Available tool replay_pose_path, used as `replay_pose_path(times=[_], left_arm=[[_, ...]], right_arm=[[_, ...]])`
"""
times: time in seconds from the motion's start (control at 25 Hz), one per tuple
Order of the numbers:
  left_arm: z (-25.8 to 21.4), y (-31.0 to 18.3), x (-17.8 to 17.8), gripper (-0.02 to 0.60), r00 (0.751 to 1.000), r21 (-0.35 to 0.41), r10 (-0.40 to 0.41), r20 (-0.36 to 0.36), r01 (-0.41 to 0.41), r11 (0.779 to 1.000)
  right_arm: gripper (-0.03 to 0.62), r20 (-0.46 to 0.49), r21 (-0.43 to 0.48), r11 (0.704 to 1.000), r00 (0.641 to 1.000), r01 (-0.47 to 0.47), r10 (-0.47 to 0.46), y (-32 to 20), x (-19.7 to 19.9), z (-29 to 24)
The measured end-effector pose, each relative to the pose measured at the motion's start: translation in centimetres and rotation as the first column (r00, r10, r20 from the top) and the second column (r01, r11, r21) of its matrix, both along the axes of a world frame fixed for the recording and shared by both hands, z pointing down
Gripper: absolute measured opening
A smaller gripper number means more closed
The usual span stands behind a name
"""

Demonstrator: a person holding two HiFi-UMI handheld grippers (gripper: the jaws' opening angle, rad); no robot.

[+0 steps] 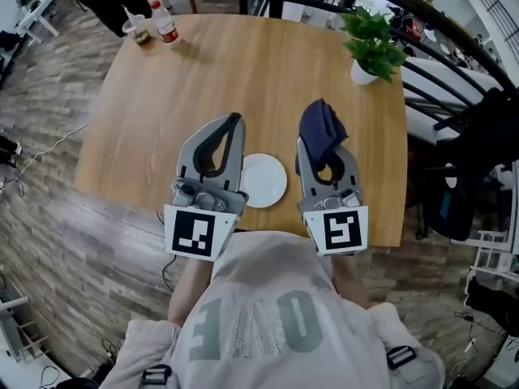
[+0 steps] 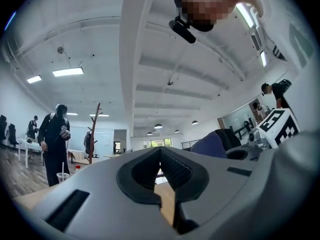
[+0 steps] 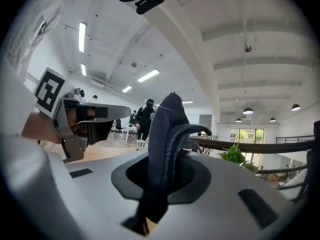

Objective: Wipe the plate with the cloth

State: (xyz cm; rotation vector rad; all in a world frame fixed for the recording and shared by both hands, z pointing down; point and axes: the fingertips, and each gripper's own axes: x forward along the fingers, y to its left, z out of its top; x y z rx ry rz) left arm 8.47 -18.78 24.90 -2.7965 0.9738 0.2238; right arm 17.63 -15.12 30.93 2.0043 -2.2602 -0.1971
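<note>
I'm in a big open-plan office. Overhead is a white beamed ceiling [image 2: 200, 79] with strip lights [image 2: 67, 72]; underfoot, a wood-plank floor [image 1: 49, 233]. My wooden bench [image 1: 243, 79] carries a potted plant [image 1: 371, 47], a takeaway cup [image 1: 136, 27] and a bottle [image 1: 166, 23]. Farther off I see a coat stand [image 2: 95, 134], a white desk [image 2: 22, 144], a standing person [image 2: 55, 139] and a railing [image 3: 260, 146].

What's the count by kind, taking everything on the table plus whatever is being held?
plate: 1
cloth: 1
bottle: 1
cup: 1
potted plant: 1
Total: 5
</note>
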Motion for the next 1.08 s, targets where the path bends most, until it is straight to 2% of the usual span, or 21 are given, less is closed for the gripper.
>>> replay_pose_path(times=[0.16, 0.52, 0.84, 1.08], left_arm=[[1.1, 0.9, 1.3, 0.008, 0.997, -0.061, 0.047, -0.064, -0.051, 0.997], [1.4, 1.9, 2.1, 0.008, 0.999, -0.038, 0.030, 0.010, -0.030, 0.999], [1.2, 1.6, 1.4, 0.008, 1.000, -0.029, -0.006, 0.007, 0.006, 1.000], [1.1, 1.7, 1.6, 0.008, 1.000, -0.034, -0.002, 0.013, 0.002, 0.999]], right_arm=[[0.057, 0.006, -0.030, 0.999, 1.000, 0.021, -0.021, 0.8, -0.3, 0.9], [0.057, 0.011, -0.030, 0.998, 0.999, 0.049, -0.049, 1.2, -0.7, 1.0], [0.057, 0.051, -0.033, 0.998, 0.997, 0.053, -0.051, 1.4, -0.2, 1.0], [0.057, 0.004, -0.061, 0.997, 0.998, 0.057, -0.057, 1.8, 0.4, 1.6]])
